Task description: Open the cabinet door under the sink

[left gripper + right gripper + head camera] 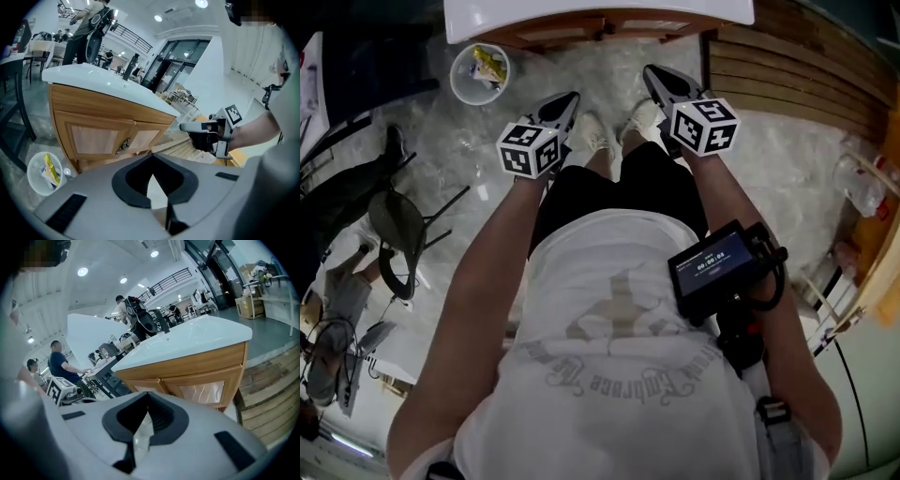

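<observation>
The wooden cabinet [101, 136] stands under a white sink top [108, 89], with two panelled doors shut and a metal handle [123, 145] where they meet. In the head view the sink top [600, 13] lies at the top edge, ahead of the person's feet. My left gripper [569, 99] and right gripper [651, 73] are both held out in front of the cabinet, short of it, shut and holding nothing. In the left gripper view its jaws [152, 158] meet below the doors, and the right gripper [183, 126] shows beside the cabinet. The right gripper view's jaws [147, 398] point at the right door [201, 391].
A white bin [480, 73] with a yellow wrapper stands on the floor left of the cabinet. A black chair [394, 234] is at the left. A wooden slatted platform [787, 75] lies to the right. Crinkled plastic sheet covers the floor. People stand far behind the sink.
</observation>
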